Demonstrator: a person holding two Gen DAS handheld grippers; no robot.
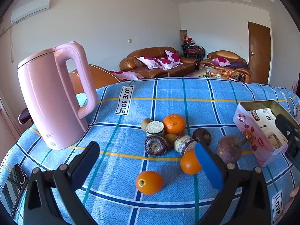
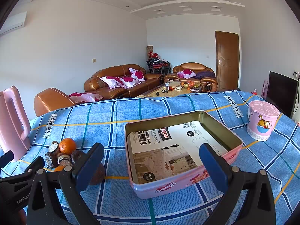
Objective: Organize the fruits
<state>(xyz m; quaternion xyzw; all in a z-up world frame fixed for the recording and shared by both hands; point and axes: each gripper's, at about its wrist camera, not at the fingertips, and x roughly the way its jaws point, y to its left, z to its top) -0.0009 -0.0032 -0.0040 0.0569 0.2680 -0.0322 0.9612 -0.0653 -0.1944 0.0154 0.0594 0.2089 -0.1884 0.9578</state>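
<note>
Glossy orange fruit (image 1: 149,182) lies apart from mixed pile (image 1: 168,136).

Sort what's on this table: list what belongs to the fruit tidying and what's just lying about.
Job: fruit pile, stray orange, open tin, left claw, right claw, both open.
Lying about: pink kettle, lidded cartoon cup, phone.

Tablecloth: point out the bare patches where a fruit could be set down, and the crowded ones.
Bare tablecloth lies beyond the fruit pile, between pink kettle and pink tin; also between the tin and Garfield cup. The tin holds only a printed card. Crowded: the pile around the tangerine and passion fruit.
</note>
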